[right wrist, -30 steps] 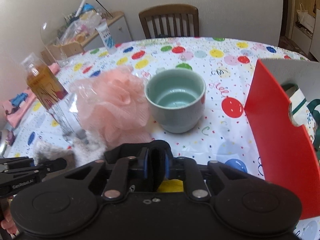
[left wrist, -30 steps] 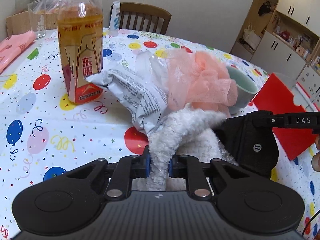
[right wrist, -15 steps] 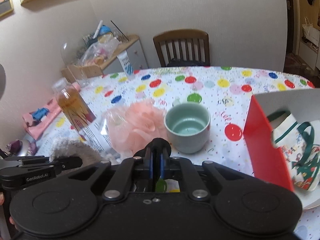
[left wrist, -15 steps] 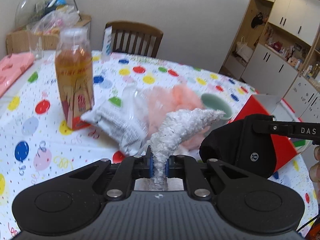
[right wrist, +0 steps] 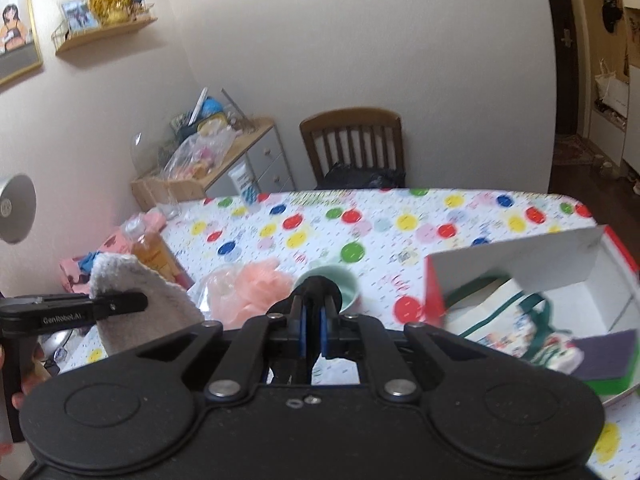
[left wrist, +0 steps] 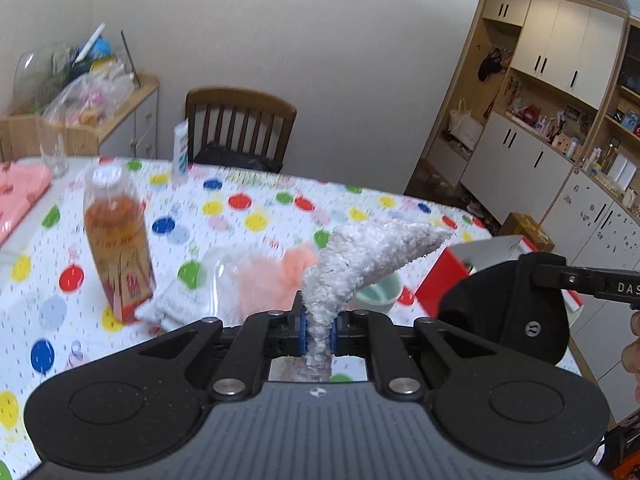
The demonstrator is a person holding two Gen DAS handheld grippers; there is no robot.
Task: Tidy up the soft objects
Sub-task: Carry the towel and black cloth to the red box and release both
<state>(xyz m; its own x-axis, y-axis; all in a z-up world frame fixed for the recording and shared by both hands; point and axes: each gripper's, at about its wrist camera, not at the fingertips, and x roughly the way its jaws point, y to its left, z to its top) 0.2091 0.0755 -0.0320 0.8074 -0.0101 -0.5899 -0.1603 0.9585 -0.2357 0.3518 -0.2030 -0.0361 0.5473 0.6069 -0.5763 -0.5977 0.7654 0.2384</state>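
Observation:
My left gripper (left wrist: 319, 326) is shut on a fluffy white cloth (left wrist: 360, 264) and holds it high above the table; the cloth also shows in the right wrist view (right wrist: 136, 304). My right gripper (right wrist: 313, 332) is shut on a black soft item (right wrist: 320, 292), which appears in the left wrist view (left wrist: 504, 308) at the right. A pink mesh bath pouf (right wrist: 256, 292) lies on the table beside a pale green cup (right wrist: 340, 284). A red and white box (right wrist: 532, 280) at the right holds a patterned bag (right wrist: 520, 324) and a purple cloth (right wrist: 604, 356).
An orange drink bottle (left wrist: 118, 244) stands at the left next to a crumpled plastic packet (left wrist: 180, 300). A pink cloth (left wrist: 20, 200) lies at the far left edge. A wooden chair (left wrist: 240, 128) stands behind the polka-dot table (left wrist: 248, 208).
Both grippers have risen well above the table, lifting the white cloth and the black item off it. The table objects now look smaller and farther below.

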